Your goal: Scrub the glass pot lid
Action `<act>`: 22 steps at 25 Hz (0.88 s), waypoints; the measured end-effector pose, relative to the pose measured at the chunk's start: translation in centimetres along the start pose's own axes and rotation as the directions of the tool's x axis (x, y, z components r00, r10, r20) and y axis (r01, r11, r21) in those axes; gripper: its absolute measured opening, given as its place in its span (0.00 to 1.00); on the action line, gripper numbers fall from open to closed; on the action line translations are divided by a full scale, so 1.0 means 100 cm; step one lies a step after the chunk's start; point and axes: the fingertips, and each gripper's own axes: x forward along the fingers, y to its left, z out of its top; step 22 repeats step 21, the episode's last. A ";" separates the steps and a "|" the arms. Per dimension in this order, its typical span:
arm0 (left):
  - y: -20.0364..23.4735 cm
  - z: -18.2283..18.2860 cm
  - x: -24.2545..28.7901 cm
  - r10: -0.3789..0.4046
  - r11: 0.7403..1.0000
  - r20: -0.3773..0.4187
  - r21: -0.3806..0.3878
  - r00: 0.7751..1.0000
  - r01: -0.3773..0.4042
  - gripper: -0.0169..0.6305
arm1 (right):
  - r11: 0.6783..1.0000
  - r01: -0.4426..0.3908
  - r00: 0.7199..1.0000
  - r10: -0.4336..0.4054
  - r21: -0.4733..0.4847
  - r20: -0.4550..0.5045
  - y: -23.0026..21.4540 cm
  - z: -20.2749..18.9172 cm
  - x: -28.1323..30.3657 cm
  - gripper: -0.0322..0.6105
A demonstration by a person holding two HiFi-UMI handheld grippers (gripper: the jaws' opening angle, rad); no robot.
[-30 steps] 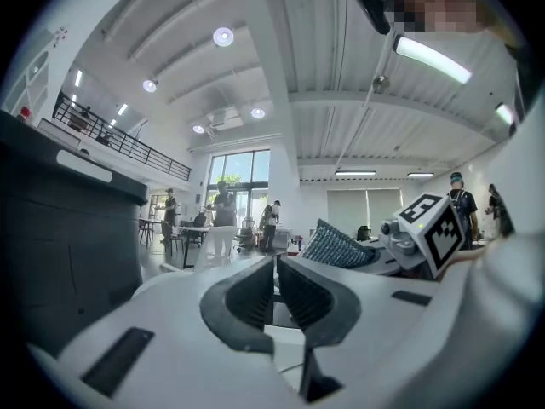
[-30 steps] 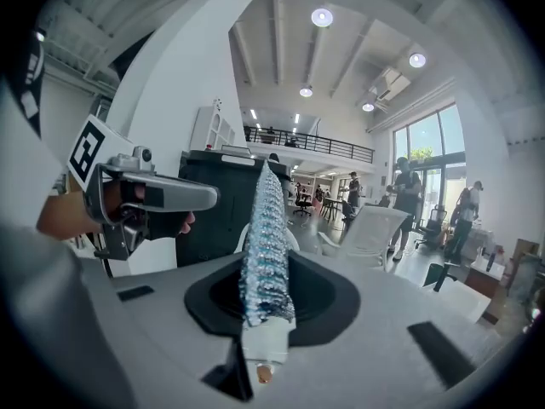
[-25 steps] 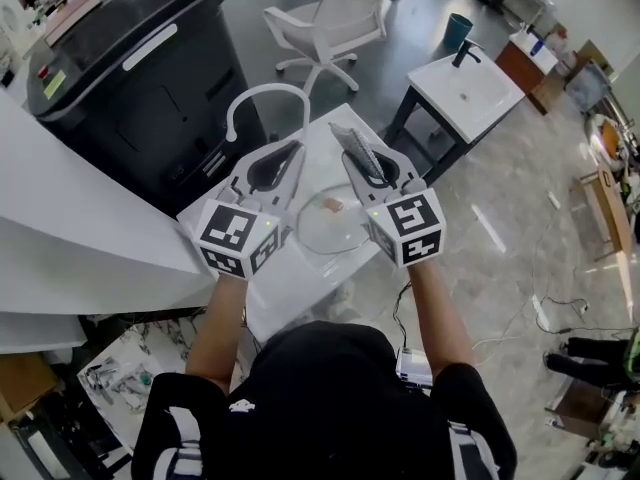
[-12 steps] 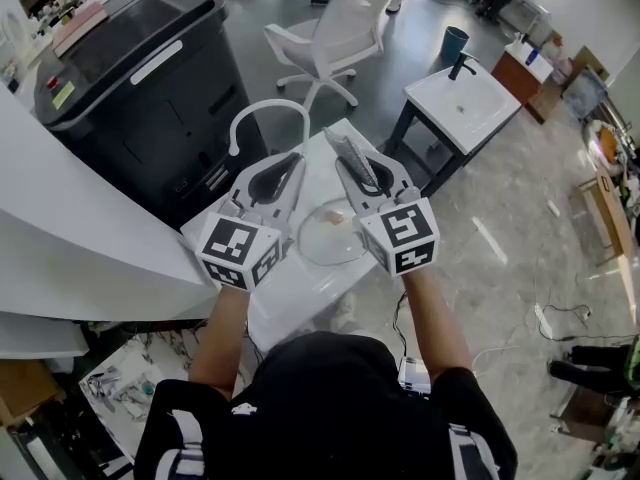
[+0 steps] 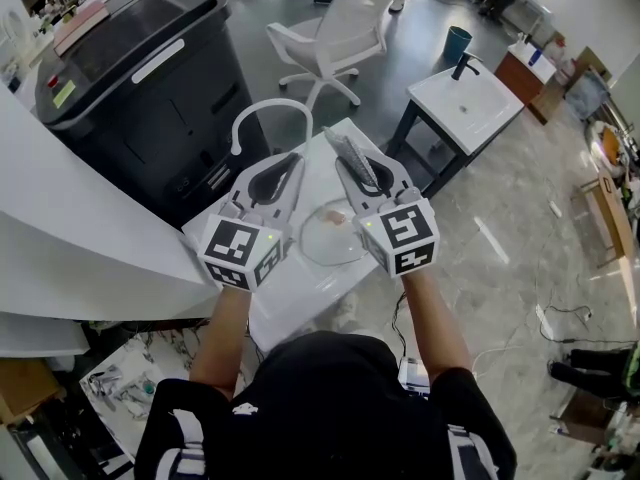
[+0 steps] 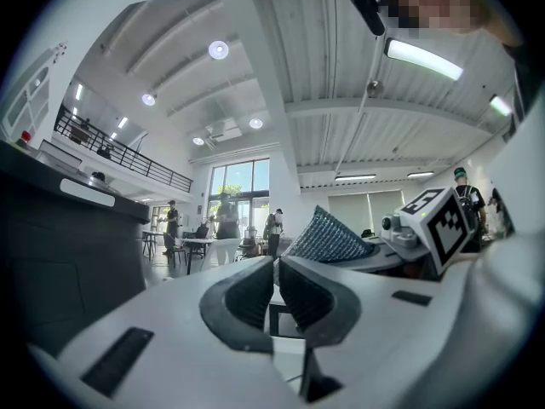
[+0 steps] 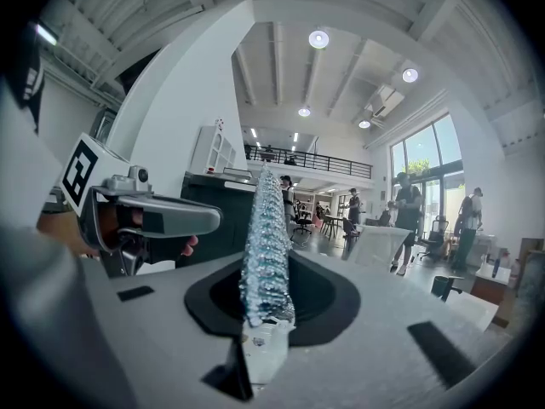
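White table [image 5: 296,280], glass lid [image 5: 331,232], grey floor [image 5: 500,238]

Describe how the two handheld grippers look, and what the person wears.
Both the left gripper and right gripper are light grey wedge-shaped shells with dark ribbed jaws. Each carries a white cube printed with black square markers at the rear. The person wears a black short-sleeved shirt with white stripes on the sleeves.

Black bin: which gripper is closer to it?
Left. The left gripper is beside the black bin; the right gripper, clamping a mesh scrubber, is farther off, beyond the glass lid.
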 end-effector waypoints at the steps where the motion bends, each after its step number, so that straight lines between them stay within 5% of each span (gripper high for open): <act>1: 0.000 0.000 0.000 0.000 1.000 0.000 -0.001 1.000 0.000 0.05 | 1.000 0.000 1.000 0.000 0.001 0.000 0.000 -0.001 0.000 0.16; 22: 0.000 -0.004 -0.002 0.001 1.000 -0.011 -0.003 1.000 -0.001 0.05 | 1.000 -0.002 1.000 0.002 -0.006 -0.005 0.003 -0.002 -0.002 0.16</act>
